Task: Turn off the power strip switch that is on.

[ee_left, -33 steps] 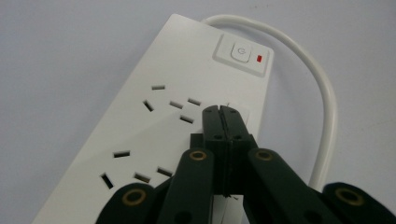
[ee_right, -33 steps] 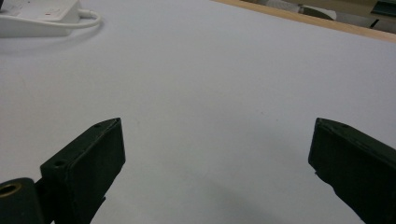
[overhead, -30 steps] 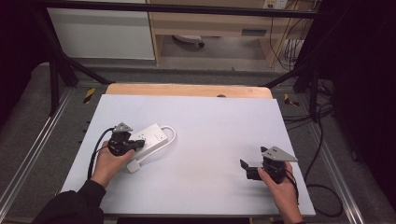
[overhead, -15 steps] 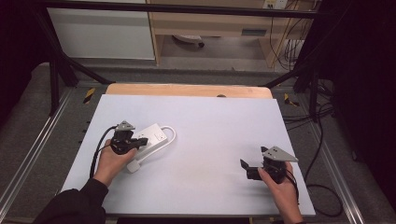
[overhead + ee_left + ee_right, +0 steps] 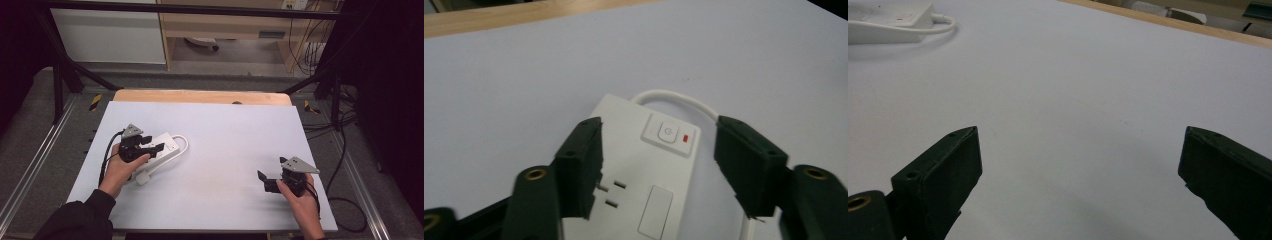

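Note:
A white power strip (image 5: 169, 144) lies on the left of the white table top (image 5: 230, 130), its white cable (image 5: 184, 142) looping off the far end. My left gripper (image 5: 153, 148) hangs just above it, open. In the left gripper view the two jaws stand on either side of the strip (image 5: 659, 180), near its power button (image 5: 667, 132) and red light (image 5: 687, 138). A white plug (image 5: 141, 178) rests beside the left hand. My right gripper (image 5: 264, 180) is open over bare table at the front right, with nothing between its jaws; the strip (image 5: 888, 22) lies far off.
A wooden strip (image 5: 200, 96) runs along the table's back edge. Metal frame rails (image 5: 45, 150) flank both sides, and black cables (image 5: 345, 210) lie on the floor to the right. Cabinets stand behind the table.
My left gripper has edged forward and a little to the right over the power strip. The right gripper has stayed put.

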Demonstrator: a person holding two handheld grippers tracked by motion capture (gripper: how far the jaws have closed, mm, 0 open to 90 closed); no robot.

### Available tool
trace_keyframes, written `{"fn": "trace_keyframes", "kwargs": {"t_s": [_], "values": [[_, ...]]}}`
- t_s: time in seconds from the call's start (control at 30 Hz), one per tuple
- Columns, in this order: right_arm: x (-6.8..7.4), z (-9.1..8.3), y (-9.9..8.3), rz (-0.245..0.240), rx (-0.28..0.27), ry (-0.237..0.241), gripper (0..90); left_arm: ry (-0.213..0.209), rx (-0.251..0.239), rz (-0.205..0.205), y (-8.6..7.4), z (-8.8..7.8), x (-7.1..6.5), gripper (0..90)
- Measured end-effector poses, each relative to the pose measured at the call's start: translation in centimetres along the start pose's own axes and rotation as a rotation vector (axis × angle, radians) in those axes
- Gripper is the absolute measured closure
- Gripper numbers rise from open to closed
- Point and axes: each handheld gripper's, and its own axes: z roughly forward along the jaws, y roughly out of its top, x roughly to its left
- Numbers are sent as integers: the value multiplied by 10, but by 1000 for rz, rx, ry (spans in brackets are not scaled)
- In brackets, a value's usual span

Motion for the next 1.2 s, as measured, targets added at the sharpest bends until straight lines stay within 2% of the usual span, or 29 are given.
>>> {"fn": "trace_keyframes", "kwargs": {"t_s": [0.07,0.13,0.2,0.3,0.43,0.73,0.87,1.2], "values": [[0,0,0,1,-1,0,43,2,-24,-5,1,0,-1,230],[0,0,0,0,-1,0,43,14,-38,-27,2,0,0,153],[0,0,0,0,0,0,43,14,-47,-56,3,0,0,141],[0,0,0,0,-2,-1,42,3,-54,-68,4,-2,1,124],[-1,0,0,-1,-2,-3,42,-28,-22,-82,7,-5,4,110],[-1,0,0,0,-3,1,33,-35,-3,-70,25,-24,6,102],[-1,0,0,0,-3,3,29,-23,4,-64,31,-35,7,100],[-1,0,0,3,-2,10,26,2,17,-53,32,-62,12,93]]}}
